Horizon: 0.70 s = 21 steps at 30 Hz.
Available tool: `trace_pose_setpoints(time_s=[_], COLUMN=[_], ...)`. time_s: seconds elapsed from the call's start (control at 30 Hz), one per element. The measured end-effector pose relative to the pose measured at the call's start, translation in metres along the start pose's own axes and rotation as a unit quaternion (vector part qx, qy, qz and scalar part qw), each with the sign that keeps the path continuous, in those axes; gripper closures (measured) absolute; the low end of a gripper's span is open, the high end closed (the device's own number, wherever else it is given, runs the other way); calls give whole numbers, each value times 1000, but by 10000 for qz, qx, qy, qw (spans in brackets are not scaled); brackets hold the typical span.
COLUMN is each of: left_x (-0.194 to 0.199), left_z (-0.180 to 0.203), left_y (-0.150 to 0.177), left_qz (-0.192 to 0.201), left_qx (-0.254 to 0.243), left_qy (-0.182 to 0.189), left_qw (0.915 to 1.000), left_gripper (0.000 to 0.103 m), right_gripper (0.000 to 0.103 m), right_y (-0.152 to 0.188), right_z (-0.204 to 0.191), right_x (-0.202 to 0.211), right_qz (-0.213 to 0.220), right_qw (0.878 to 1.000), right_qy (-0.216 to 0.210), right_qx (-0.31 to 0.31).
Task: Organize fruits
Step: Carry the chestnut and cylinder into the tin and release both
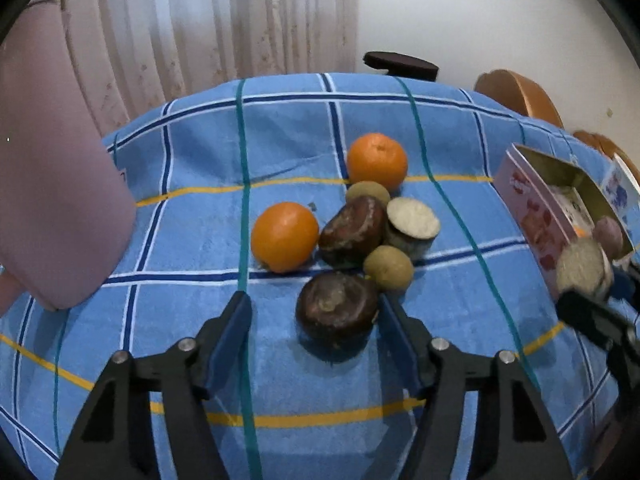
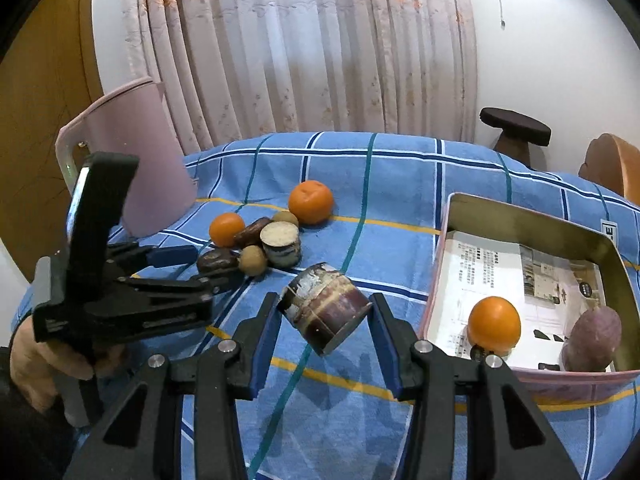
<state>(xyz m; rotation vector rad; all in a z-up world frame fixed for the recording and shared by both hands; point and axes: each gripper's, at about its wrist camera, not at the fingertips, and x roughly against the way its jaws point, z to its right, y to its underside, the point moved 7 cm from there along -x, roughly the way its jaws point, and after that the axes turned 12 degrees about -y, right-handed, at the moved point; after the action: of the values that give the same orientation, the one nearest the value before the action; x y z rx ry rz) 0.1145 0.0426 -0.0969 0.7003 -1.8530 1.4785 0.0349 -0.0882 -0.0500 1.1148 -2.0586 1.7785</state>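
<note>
The left gripper (image 1: pixel 314 312) stands unclenched around a glossy, rounded dark-brown fruit (image 1: pixel 336 312) on the checked blue cloth (image 1: pixel 200 240). The right gripper (image 2: pixel 324 320) grasps a stubby cut cylinder (image 2: pixel 322 308), bark-like and streaky, beside the metal-walled tin (image 2: pixel 520 216).

My view shows a home room, floral curtains (image 2: pixel 320 48) (floor-length), checked blue cloth (image 2: pixel 400 184) over table, wooden chair (image 2: pixel 612 164), dark stool (image 2: pixel 516 128).

Both grippers share one build: matte black plastic frames with triangular cut-outs, round silver screws at the pivots, and flat blue pads lining the inner faces of the fingers. The left gripper (image 1: pixel 314 306) shows four such screws, as does the right gripper (image 2: pixel 324 306). A black bracket rises from the left gripper's body. The left hand (image 2: pixel 48 354) emerges from a dark sleeve.
</note>
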Motion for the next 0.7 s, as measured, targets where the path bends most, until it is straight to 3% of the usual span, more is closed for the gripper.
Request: trace_pose_setpoints(time_s=[0.03, 0.1, 0.33, 0.5, 0.7], left_x=[-1, 1, 10, 34, 53], left_z=[0, 2, -8, -23, -13], left_y=[-2, -3, -8, -22, -27], left_qz=[8, 58, 310, 1070, 1646], left_qx=[21, -11, 320, 893, 1022], left_qy=[-18, 5, -85, -147, -59], left_qw=[10000, 10000, 9990, 9901, 9810], left_gripper=[39, 63, 62, 62, 62], right_gripper=[56, 56, 56, 56, 56], right_y=[0, 1, 0, -9, -21], right_z=[0, 0, -2, 0, 14], right_x=[0, -1, 1, 15, 34], right_qz=[4, 2, 133, 386, 680], right_qw=[10000, 10000, 9996, 9982, 9942], right_qy=[8, 24, 195, 394, 789], right_qx=[5, 4, 119, 214, 279])
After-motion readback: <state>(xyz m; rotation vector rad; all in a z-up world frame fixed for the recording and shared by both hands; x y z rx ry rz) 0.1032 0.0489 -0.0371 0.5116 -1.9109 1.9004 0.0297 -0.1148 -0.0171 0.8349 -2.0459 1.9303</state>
